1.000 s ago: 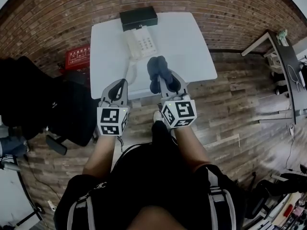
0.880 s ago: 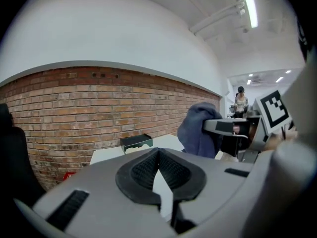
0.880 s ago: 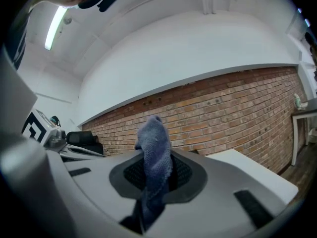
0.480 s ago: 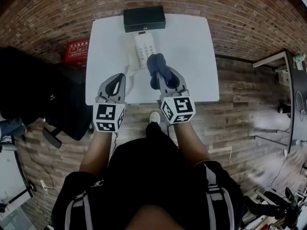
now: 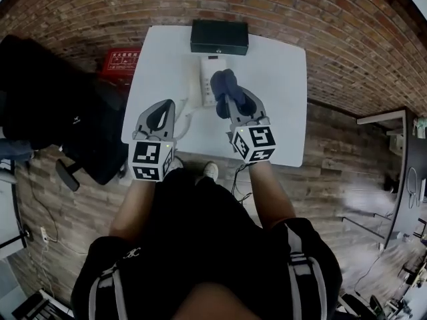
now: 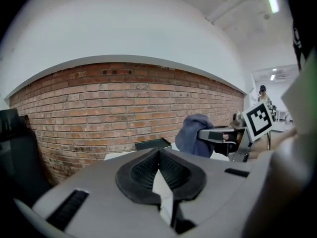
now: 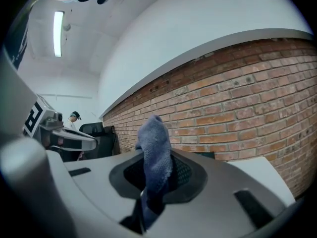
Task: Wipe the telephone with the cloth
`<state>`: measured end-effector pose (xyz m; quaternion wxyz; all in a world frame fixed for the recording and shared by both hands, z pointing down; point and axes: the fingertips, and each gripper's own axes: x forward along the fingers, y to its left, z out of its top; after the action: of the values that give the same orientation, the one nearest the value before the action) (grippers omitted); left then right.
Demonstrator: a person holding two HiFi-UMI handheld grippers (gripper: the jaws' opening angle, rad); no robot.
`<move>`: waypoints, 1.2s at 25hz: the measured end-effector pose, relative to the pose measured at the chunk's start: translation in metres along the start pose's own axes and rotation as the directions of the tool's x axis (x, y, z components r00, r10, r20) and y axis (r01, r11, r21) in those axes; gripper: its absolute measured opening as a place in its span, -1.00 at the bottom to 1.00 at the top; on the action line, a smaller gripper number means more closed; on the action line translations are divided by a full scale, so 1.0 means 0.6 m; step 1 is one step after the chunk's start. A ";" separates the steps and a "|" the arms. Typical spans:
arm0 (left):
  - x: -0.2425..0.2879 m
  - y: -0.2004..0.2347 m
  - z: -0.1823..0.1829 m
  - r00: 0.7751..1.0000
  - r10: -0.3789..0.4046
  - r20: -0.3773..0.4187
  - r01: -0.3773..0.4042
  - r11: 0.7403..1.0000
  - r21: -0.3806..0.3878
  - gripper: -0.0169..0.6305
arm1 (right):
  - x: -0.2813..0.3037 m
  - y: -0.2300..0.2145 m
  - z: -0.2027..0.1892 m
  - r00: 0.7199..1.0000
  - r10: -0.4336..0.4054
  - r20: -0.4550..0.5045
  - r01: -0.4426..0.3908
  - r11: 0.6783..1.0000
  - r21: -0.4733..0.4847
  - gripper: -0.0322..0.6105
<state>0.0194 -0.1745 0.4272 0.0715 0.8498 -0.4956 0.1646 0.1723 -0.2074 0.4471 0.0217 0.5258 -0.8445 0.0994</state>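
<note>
Right claw (image 5: 230,107) is clamped on the cloth (image 5: 224,85) and has advanced toward 12 o'clock. The cloth now overlaps the telephone (image 5: 207,79) at mid-table (image 5: 283,79); contact is unconfirmed. Left claw (image 5: 165,112) is closed and empty at the telephone's 7 o'clock. Wiping can likely begin.

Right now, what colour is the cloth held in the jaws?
Dusty blue-grey; the cloth shows best in the right gripper view.
</note>
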 end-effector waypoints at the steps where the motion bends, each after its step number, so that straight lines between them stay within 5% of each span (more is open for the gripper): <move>1: -0.001 0.007 -0.001 1.000 0.004 0.000 -0.004 1.000 -0.005 -0.96 | 0.010 -0.001 0.001 1.000 0.005 -0.005 -0.005 1.000 -0.006 -0.78; 15: 0.007 0.119 -0.009 1.000 0.012 0.008 -0.012 0.999 -0.045 -0.96 | 0.181 -0.015 -0.015 0.991 0.040 -0.125 -0.039 0.999 0.016 -0.78; 22: -0.003 0.165 -0.017 0.999 0.049 0.011 -0.048 0.994 -0.093 -0.96 | 0.258 0.015 -0.024 0.972 0.162 -0.171 -0.168 0.986 -0.021 -0.78; 30: -0.019 0.198 -0.014 0.995 0.094 0.036 -0.088 0.986 -0.141 -0.96 | 0.312 0.013 -0.064 0.947 0.134 -0.293 -0.160 0.985 -0.068 -0.78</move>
<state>-0.0903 -0.2218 0.4263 0.1125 0.8226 -0.5455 0.1147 0.0795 -0.3621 0.5098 0.1604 0.4397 -0.8730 0.1375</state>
